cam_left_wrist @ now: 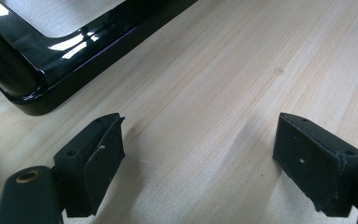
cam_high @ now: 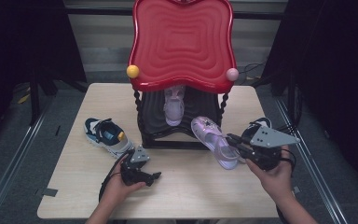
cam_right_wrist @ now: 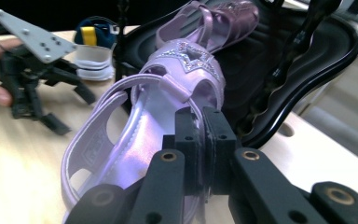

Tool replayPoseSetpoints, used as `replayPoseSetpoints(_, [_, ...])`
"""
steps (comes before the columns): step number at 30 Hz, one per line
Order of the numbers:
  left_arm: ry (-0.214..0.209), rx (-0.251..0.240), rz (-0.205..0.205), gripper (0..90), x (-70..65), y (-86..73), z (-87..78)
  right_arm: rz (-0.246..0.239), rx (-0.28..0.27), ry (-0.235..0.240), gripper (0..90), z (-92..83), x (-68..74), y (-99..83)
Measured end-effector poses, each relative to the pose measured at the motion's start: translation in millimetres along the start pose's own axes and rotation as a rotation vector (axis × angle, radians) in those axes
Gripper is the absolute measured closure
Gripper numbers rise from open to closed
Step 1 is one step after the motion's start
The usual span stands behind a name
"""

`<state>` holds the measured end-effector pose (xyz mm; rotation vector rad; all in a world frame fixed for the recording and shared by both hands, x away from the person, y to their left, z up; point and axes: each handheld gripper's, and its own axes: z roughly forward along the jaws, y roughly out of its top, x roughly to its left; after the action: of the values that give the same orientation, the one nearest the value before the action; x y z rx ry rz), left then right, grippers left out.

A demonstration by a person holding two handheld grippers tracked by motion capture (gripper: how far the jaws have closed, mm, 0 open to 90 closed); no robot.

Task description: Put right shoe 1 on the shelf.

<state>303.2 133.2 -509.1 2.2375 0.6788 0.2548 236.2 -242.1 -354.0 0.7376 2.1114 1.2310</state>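
The purple sandal [cam_high: 214, 139] is being clamped by the right gripper [cam_high: 237, 142]; the left gripper [cam_high: 154, 177] is being held open and empty near the table [cam_high: 191, 186] front.

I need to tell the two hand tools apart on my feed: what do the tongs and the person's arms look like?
Both are black, jointed tools. The right tongs carry a large grey three-cornered plate with small holes; the left tongs carry a smaller grey plate. Black cables trail from each. The left tongs' pads are dark, blocky and wedge-shaped, and the arm links have brass-coloured pivot rings. The person's forearms show no sleeves.
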Motion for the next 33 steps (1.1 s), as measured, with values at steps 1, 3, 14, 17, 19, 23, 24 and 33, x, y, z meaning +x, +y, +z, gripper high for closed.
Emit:
replayPoseSetpoints(1, [0.000, 0.000, 0.000, 15.5, 0.0, 0.0, 0.0, -0.007, 0.000, -0.007, 85.6, 1.4, 0.5, 1.1])
replayPoseSetpoints(3, [0.000, 0.000, 0.000, 15.5, 0.0, 0.0, 0.0, -0.016, 0.007, -0.023, 85.6, 6.1, 1.0, 4.2])
replayPoseSetpoints(14, [-0.001, 0.000, 0.000, 15.5, 0.1, 0.0, 0.0, 0.022, 0.022, -0.117, 85.6, 23.2, -1.5, 11.0])
replayPoseSetpoints(17, [-0.001, 0.000, 0.000, 15.5, 0.1, 0.0, 0.0, 0.035, 0.015, -0.141, 85.6, 27.9, -2.0, 11.3])
replayPoseSetpoints(19, [-0.001, 0.000, 0.001, 15.5, 0.1, 0.0, 0.0, 0.045, 0.013, -0.155, 85.6, 31.5, -1.7, 11.8])
replayPoseSetpoints(23, [-0.001, 0.000, 0.000, 15.5, 0.1, 0.0, 0.0, 0.047, 0.012, -0.172, 85.6, 38.0, -0.5, 13.7])
replayPoseSetpoints(24, [-0.001, 0.000, 0.000, 15.5, 0.1, 0.0, 0.0, 0.049, 0.012, -0.180, 85.6, 39.5, 0.3, 14.3])
replayPoseSetpoints(33, [-0.001, 0.000, 0.000, 15.5, 0.0, 0.0, 0.0, 0.079, -0.016, -0.283, 85.6, 61.4, 4.1, 22.2])
